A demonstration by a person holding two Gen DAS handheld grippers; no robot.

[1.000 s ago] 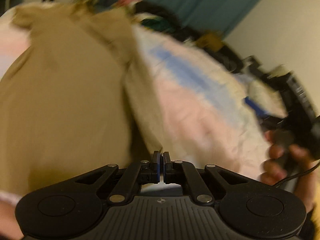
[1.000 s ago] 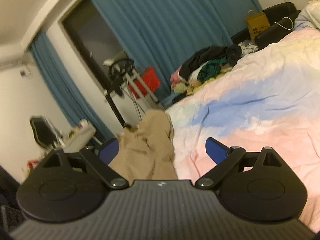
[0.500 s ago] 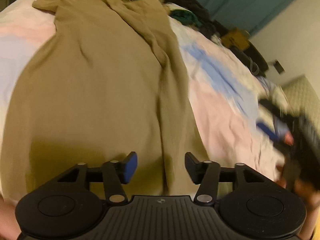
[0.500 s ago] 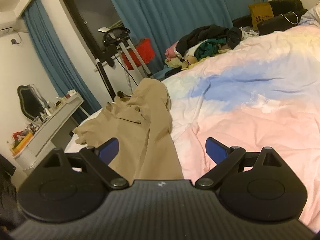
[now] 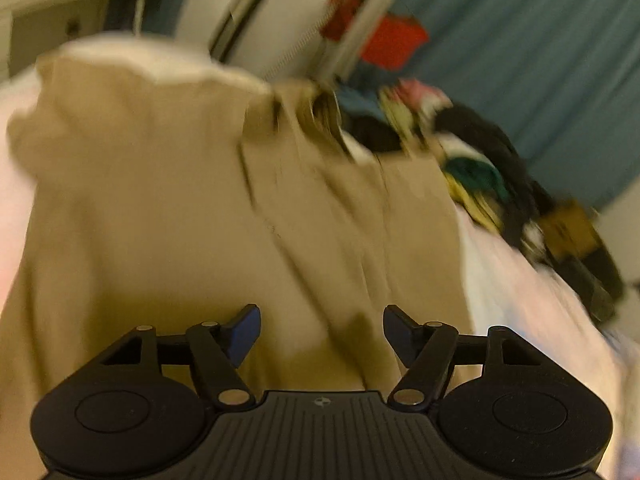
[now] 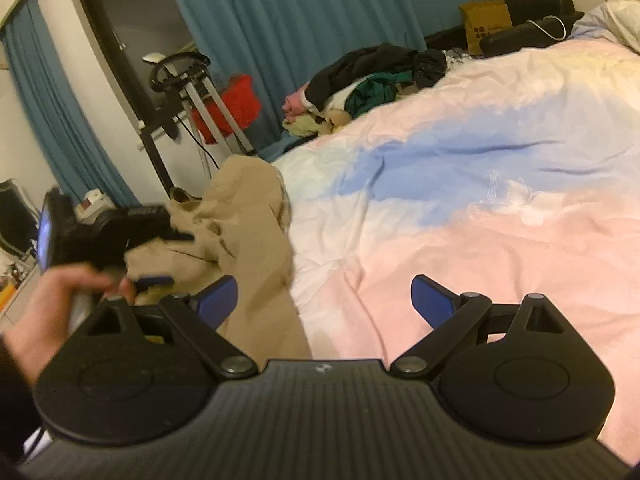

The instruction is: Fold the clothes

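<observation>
Pastel bedspread (image 6: 460,184) carries your tan garment (image 5: 168,216), apparently unfolded; left gripper (image 5: 322,330) and right gripper (image 6: 324,300) gape empty, ready to seize an edge.

no words or numbers can be read in either view. the brown paper bag (image 6: 485,20) by the curtain bears a red printed mark, too small to make out. each gripper body carries a tiny round emblem, illegible.

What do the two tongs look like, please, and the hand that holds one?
Both tongs, left and right, are matte black with a ribbed body, round side discs, silver pivot screws and blue finger pads. The bare left hand shows a dark sleeve.
</observation>
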